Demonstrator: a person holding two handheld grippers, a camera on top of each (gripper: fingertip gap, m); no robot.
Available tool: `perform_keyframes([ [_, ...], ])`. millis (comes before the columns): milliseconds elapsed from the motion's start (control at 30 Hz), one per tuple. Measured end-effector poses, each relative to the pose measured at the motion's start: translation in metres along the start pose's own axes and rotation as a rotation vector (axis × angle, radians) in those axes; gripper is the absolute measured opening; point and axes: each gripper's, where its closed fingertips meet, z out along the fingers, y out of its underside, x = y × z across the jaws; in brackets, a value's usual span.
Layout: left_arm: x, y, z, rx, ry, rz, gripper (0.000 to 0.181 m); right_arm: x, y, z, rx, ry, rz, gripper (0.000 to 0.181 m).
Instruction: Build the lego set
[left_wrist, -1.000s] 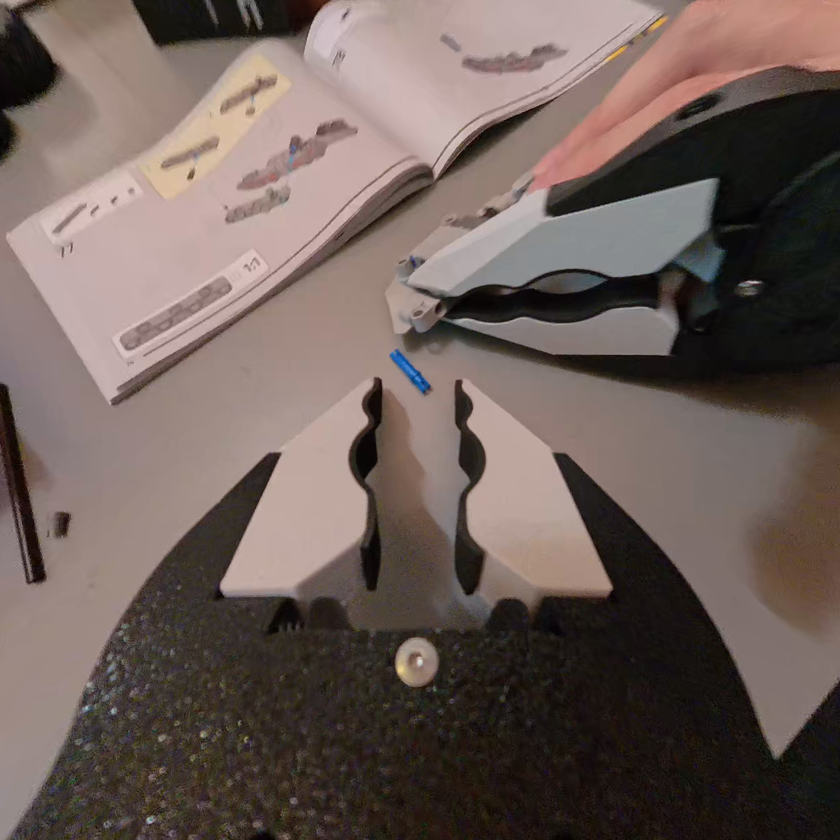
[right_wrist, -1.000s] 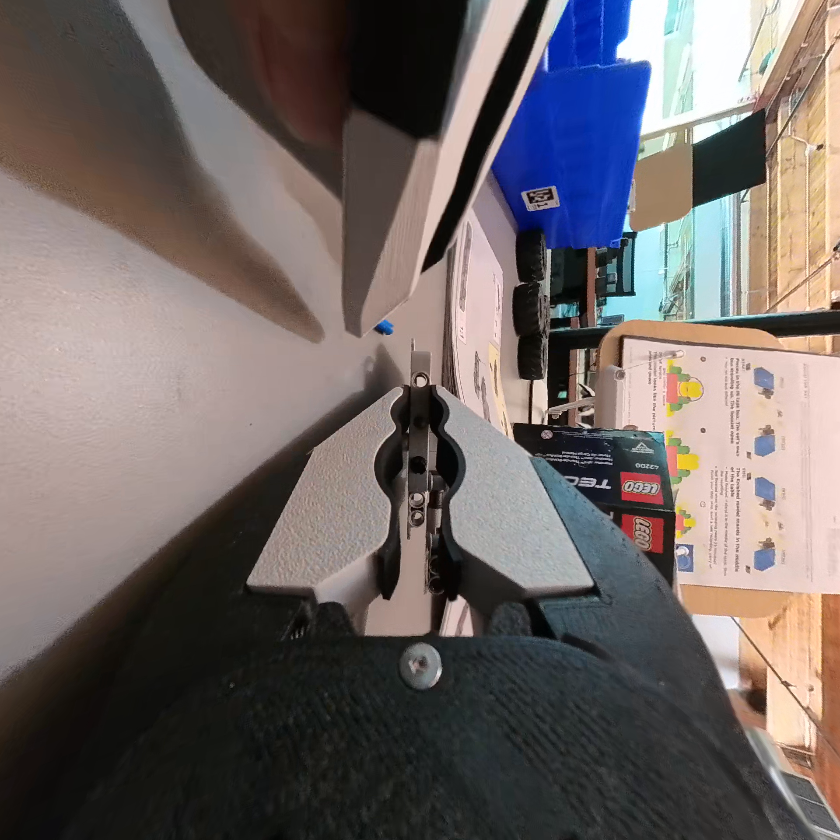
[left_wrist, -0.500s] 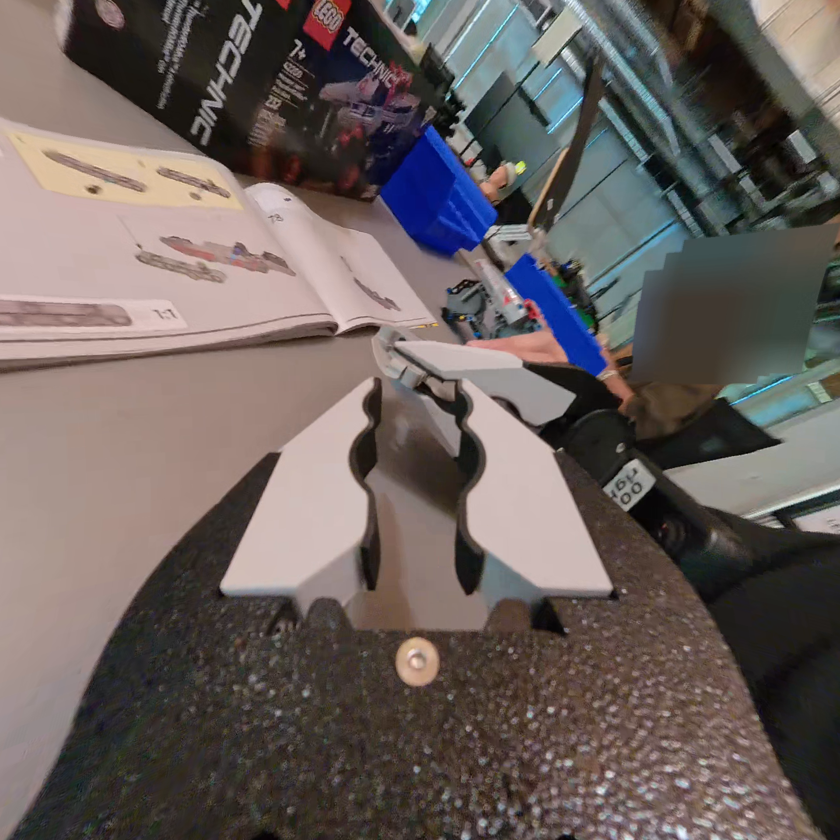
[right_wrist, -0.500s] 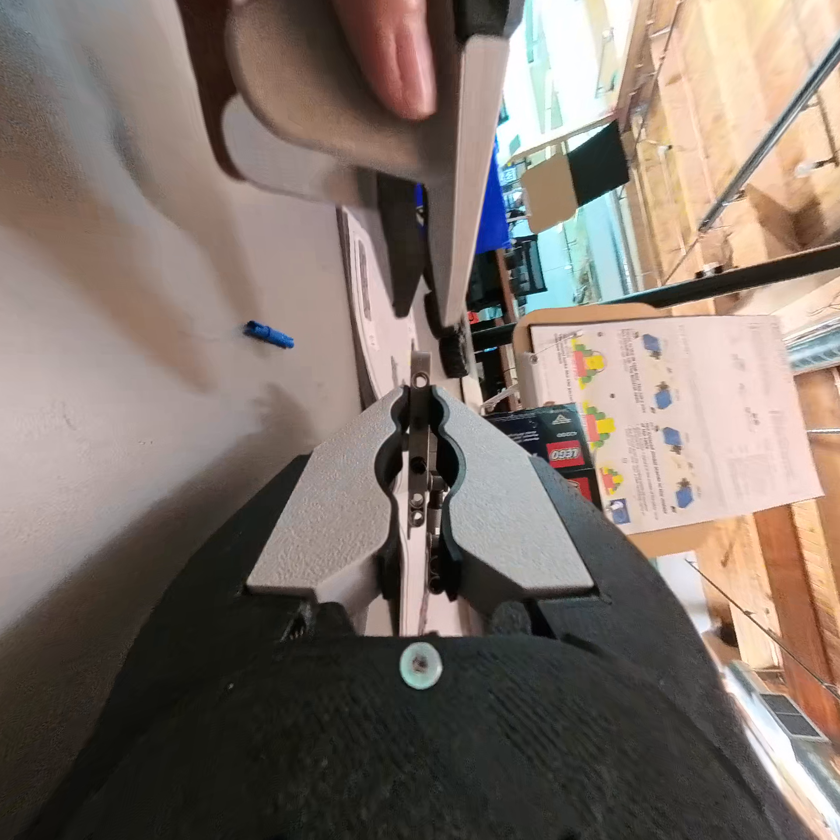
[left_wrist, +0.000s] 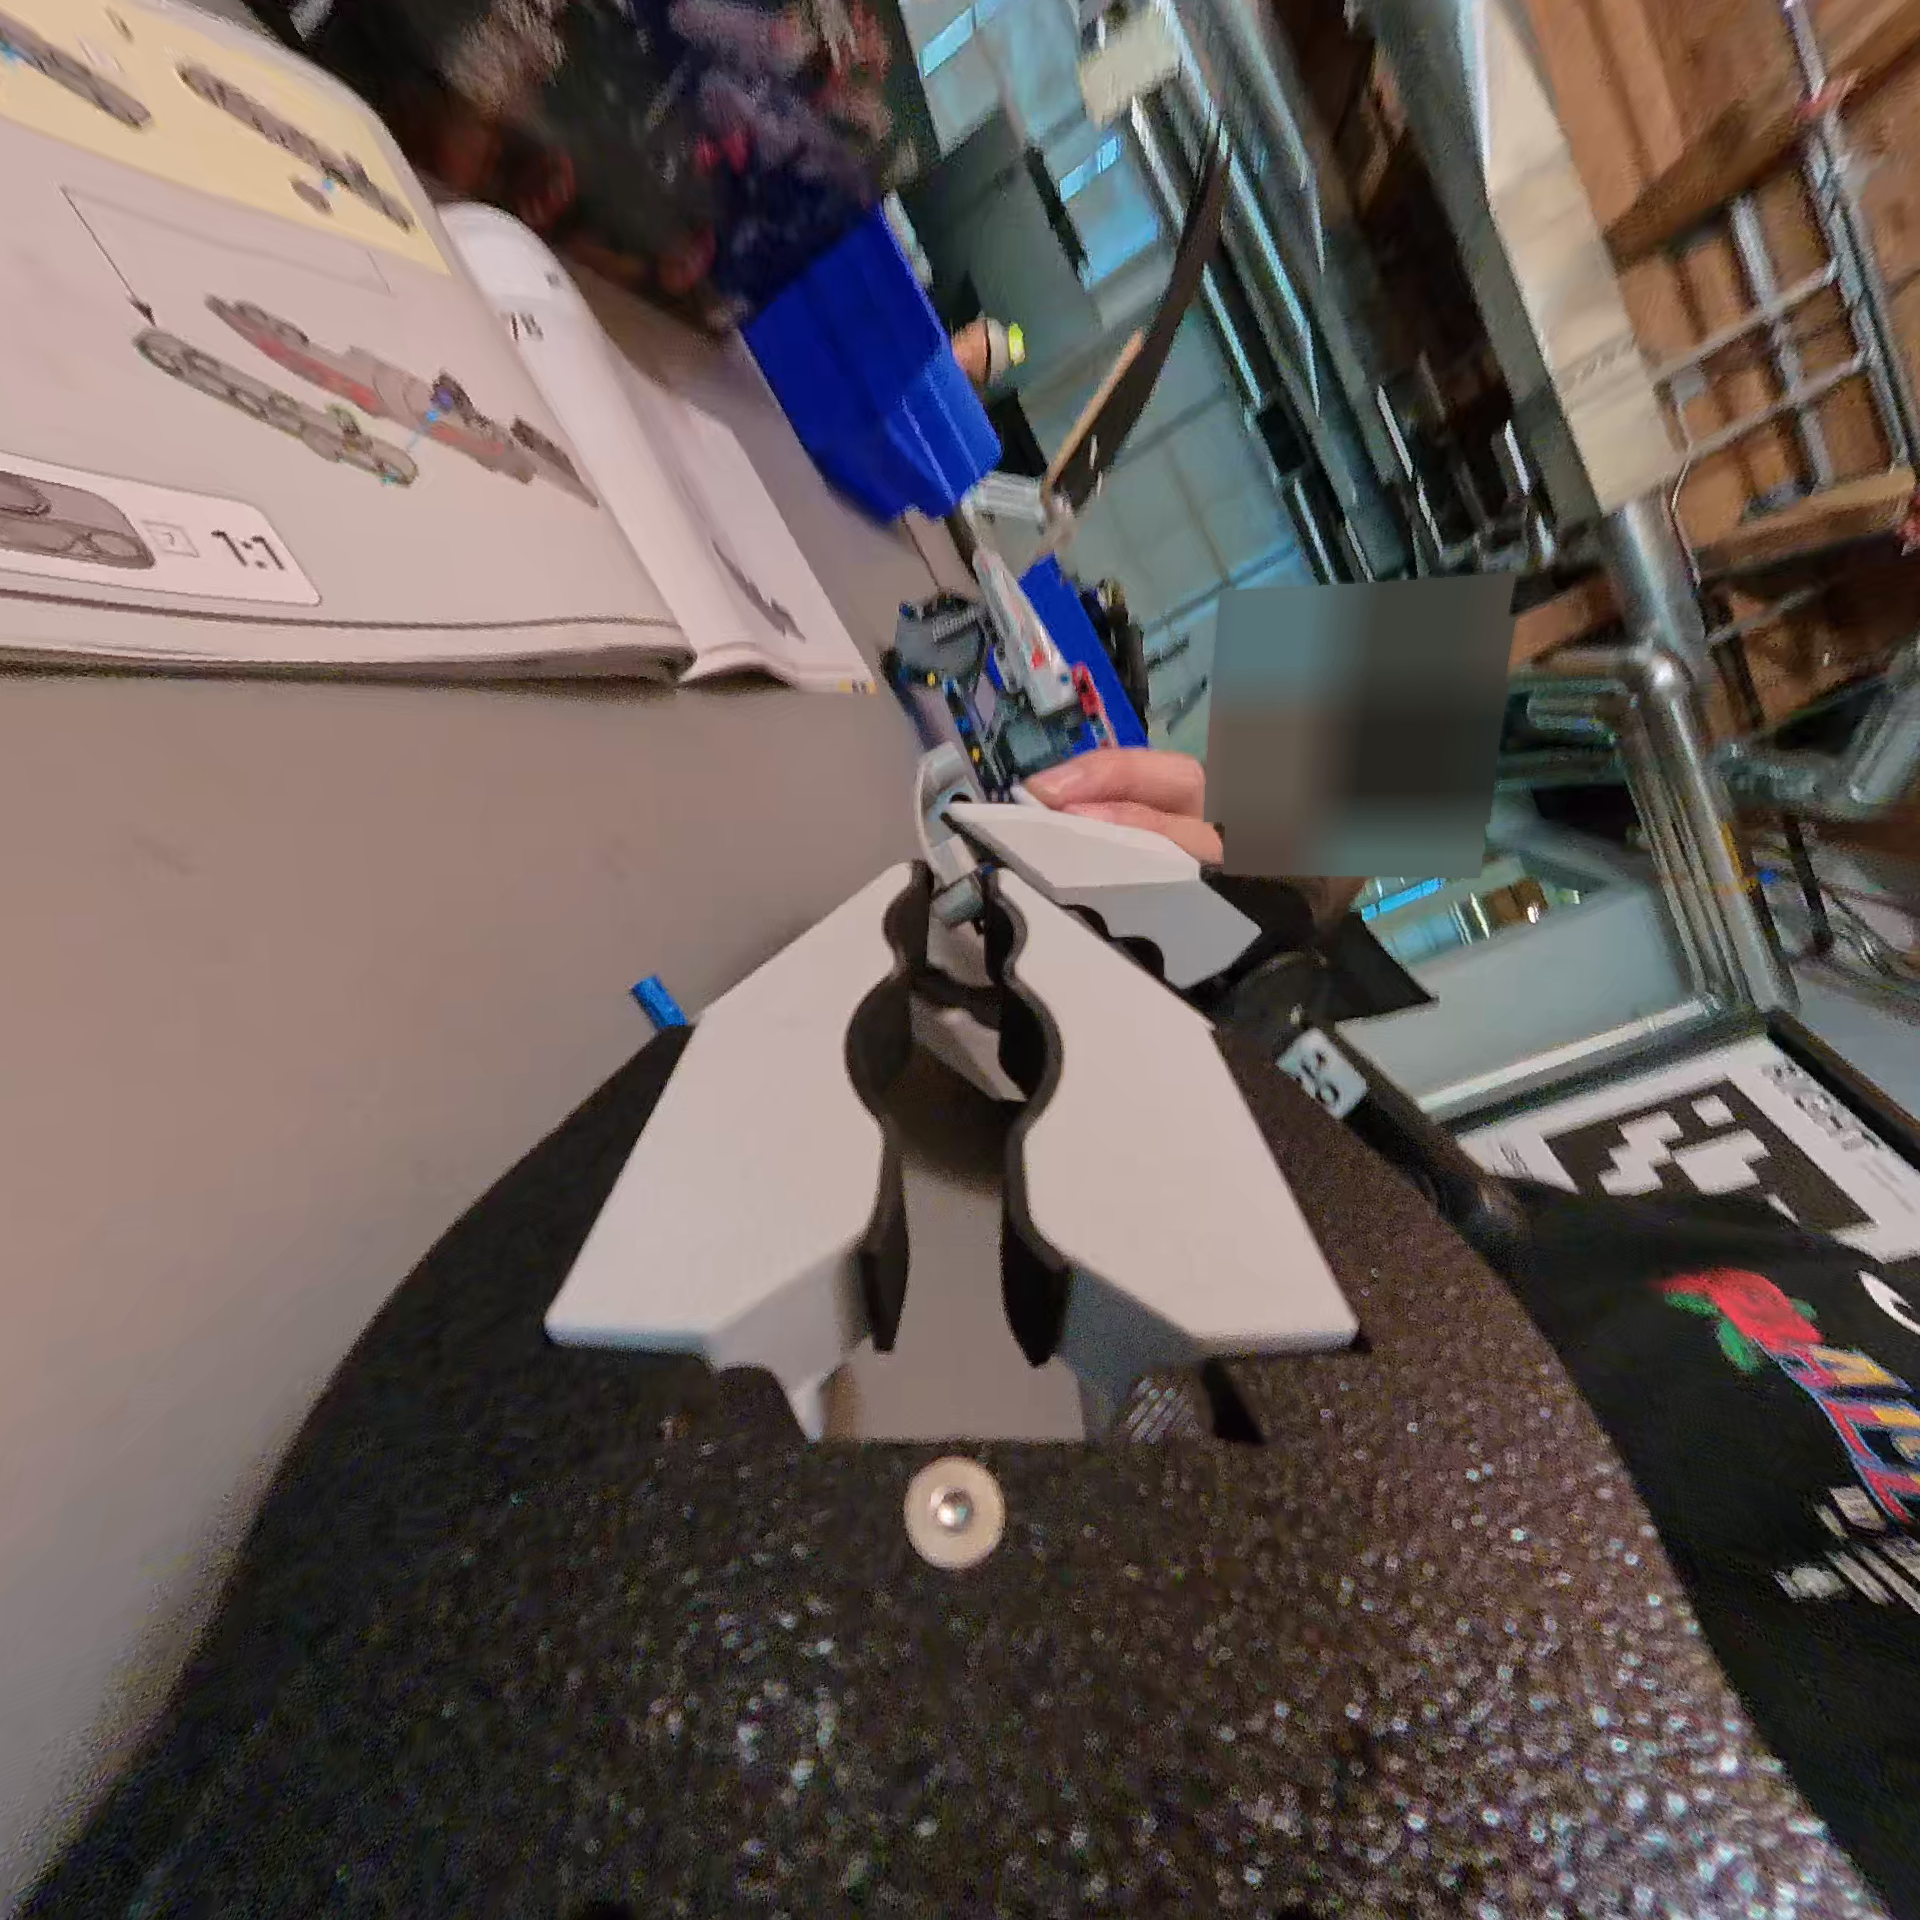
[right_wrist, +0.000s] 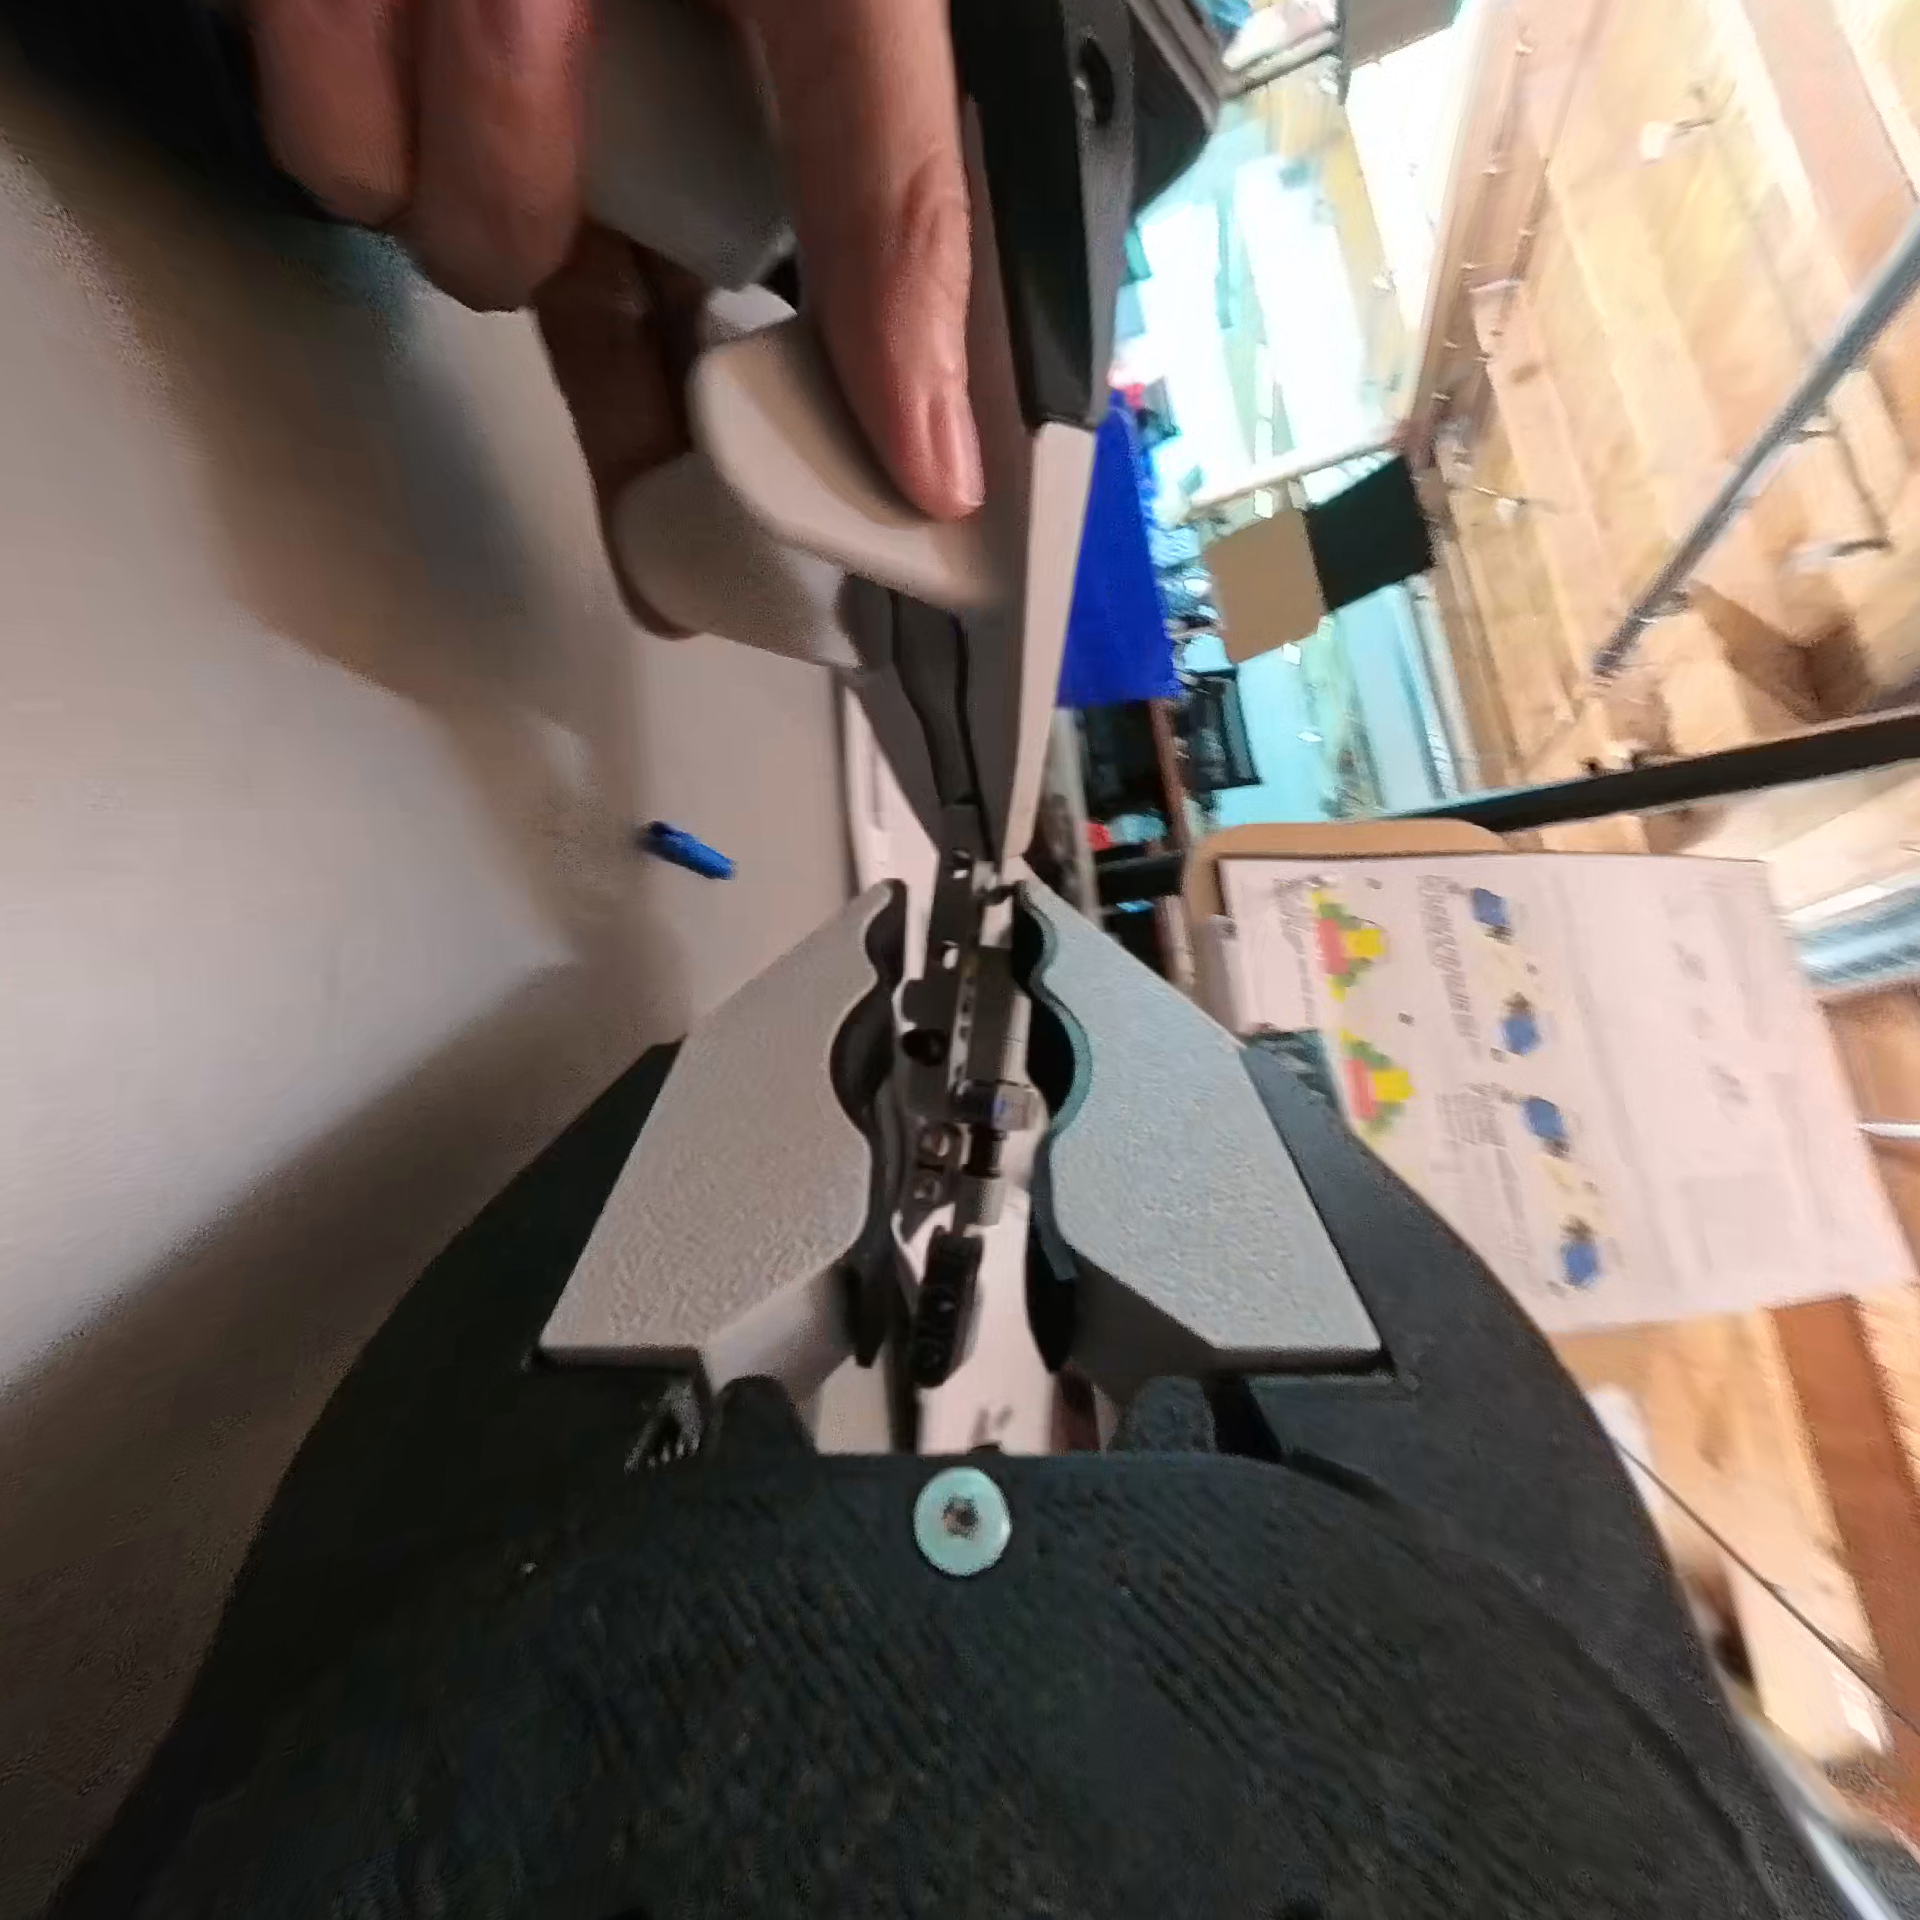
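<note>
A grey lego assembly (right_wrist: 951, 1039), a thin beam with pins, sits between the pads of my right gripper (right_wrist: 961, 904), which is shut on it a little above the table. My left gripper (left_wrist: 954, 894) has its jaws narrowed onto the far end of the same assembly (left_wrist: 938, 795), tip to tip with the right gripper (left_wrist: 971, 844). In the right wrist view the left gripper (right_wrist: 982, 821) comes down from above, with a hand squeezing its handle. A small blue pin (left_wrist: 655, 1003) lies loose on the grey table (left_wrist: 312, 935) and also shows in the right wrist view (right_wrist: 688, 849).
An open instruction booklet (left_wrist: 312, 416) lies at the back left. Blue bins (left_wrist: 873, 364) and a partly built lego model (left_wrist: 1008, 686) stand behind the grippers. A poster board (right_wrist: 1507, 1070) stands off to the right. My left and right fingertips are right by each other.
My left gripper has tilted up from over the blue pin, moved to the assembly's end and narrowed its jaws on it. My right gripper's jaws stand a little wider.
</note>
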Motion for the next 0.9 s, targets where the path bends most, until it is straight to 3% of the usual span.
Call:
perform_keyframes([
  [67,-0.002,0.002,-0.004,-0.094,0.004,-0.003,0.006,-0.017,-0.005,-0.003,0.063,-0.119,0.046,0.042],
  [167,-0.002,0.003,-0.007,-0.216,0.044,-0.010,0.006,-0.022,-0.012,-0.016,0.119,-0.251,0.198,0.061],
  [233,0.001,0.007,-0.008,-0.301,0.118,-0.050,0.006,-0.006,-0.015,-0.028,0.137,-0.311,0.433,0.070],
  [333,0.006,0.017,-0.003,-0.423,0.210,-0.095,0.007,0.025,0.000,-0.036,0.139,-0.413,0.943,0.079],
  [433,0.012,0.021,0.006,-0.485,0.295,-0.036,0.007,0.020,0.011,-0.038,0.124,-0.718,1.405,0.066],
  [533,0.017,0.022,0.013,-0.518,0.357,0.005,0.006,0.022,0.003,-0.042,0.225,-0.952,1.671,0.030],
  [700,0.017,0.022,0.015,-0.581,0.390,0.055,0.007,0.002,-0.013,-0.053,0.238,-1.242,1.745,0.042],
  [833,0.016,0.026,0.013,-0.636,0.407,0.056,0.007,-0.010,-0.012,-0.048,0.225,-1.280,1.791,0.045],
  [900,0.013,0.027,0.015,-0.656,0.390,0.057,0.007,-0.008,-0.013,-0.047,0.271,-1.304,1.863,0.034],
])
